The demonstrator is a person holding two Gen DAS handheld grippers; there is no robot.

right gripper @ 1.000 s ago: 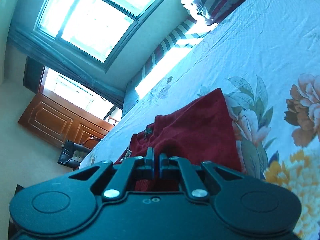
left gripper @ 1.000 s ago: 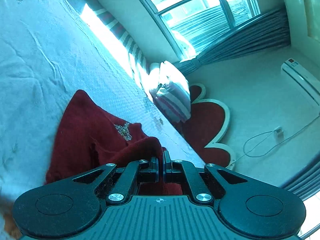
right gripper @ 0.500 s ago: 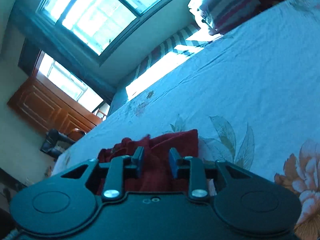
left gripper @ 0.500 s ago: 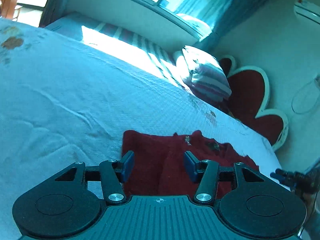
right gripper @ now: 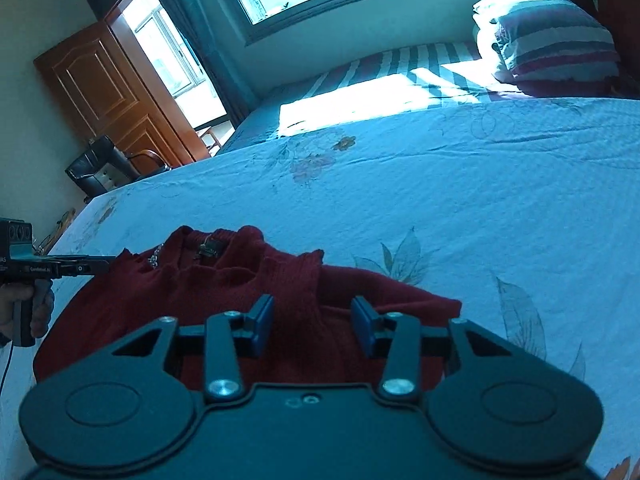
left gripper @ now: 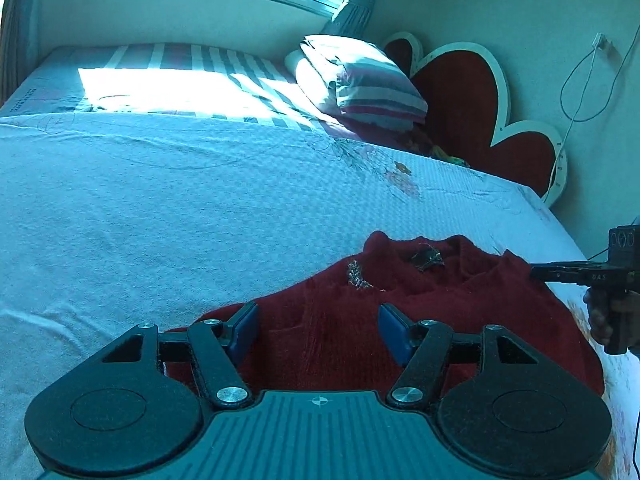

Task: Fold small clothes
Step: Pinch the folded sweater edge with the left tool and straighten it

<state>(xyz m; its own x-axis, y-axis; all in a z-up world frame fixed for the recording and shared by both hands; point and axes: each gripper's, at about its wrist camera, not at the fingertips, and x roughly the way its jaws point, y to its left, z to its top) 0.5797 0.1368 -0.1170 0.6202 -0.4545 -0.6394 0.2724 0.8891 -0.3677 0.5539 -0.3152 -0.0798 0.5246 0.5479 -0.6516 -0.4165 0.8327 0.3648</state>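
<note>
Left gripper (left gripper: 318, 330) jaws spread wide, holding nothing, above near edge of red sweater (left gripper: 420, 312). Right gripper (right gripper: 313, 326) likewise wide open, empty, over the sweater's near right part. Sweater lies crumpled on floral bedspread (right gripper: 460, 200), collar far. Striped pillow (left gripper: 360, 80) beyond, at headboard (left gripper: 472, 112).

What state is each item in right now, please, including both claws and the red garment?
Left claw: open, holding nothing.
Right claw: open, holding nothing.
Red sweater: lying on the bed, rumpled, neckline facing away from the claws.
Bedspread: spread out, slightly wrinkled.
Striped pillow: resting by the headboard.
Wooden door: shut.
</note>
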